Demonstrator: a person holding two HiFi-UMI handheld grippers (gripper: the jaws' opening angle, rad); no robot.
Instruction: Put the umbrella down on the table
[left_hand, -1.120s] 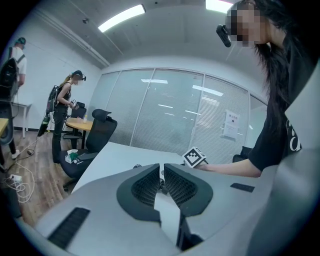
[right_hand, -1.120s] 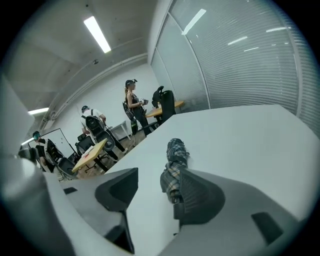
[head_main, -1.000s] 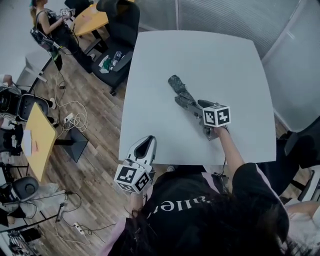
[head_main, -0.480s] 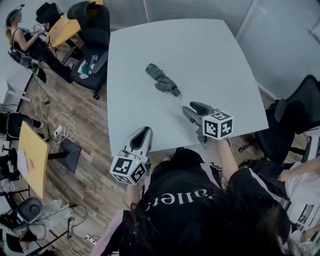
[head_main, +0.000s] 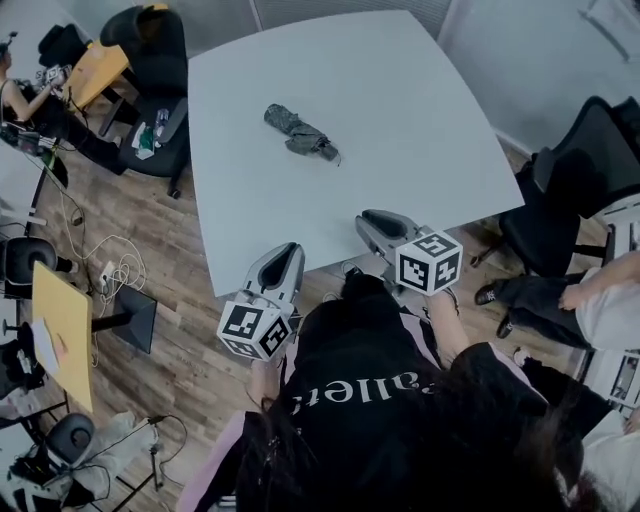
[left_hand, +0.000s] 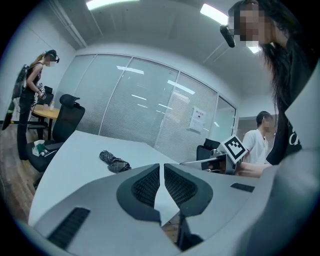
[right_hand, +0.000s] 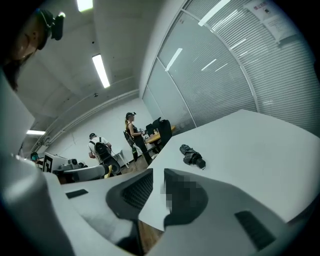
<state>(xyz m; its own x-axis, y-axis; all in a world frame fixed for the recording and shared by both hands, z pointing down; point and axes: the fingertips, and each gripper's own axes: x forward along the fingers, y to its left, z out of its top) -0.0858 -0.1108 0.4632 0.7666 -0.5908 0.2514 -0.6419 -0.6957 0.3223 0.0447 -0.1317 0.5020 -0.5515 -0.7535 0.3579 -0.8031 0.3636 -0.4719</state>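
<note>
The folded dark umbrella (head_main: 300, 133) lies alone on the white table (head_main: 420, 120), near its far left part. It also shows in the left gripper view (left_hand: 114, 161) and in the right gripper view (right_hand: 192, 155). Both grippers hover at the table's near edge, well apart from it. My right gripper (head_main: 372, 226) is empty and its jaws are closing, with a narrow gap left between them (right_hand: 158, 175). My left gripper (head_main: 287, 258) holds nothing, and its pads stand almost together (left_hand: 161, 170).
Black office chairs stand at the table's far left (head_main: 160, 45) and right (head_main: 575, 185). A seated person (head_main: 600, 300) is at the right. A yellow desk (head_main: 60, 330) and cables (head_main: 105, 270) sit on the wooden floor at left, where another person (left_hand: 32, 95) stands.
My right gripper has let go of the umbrella and drawn back to the near edge, its jaws narrowing. The umbrella stays on the table. My left gripper has shifted slightly.
</note>
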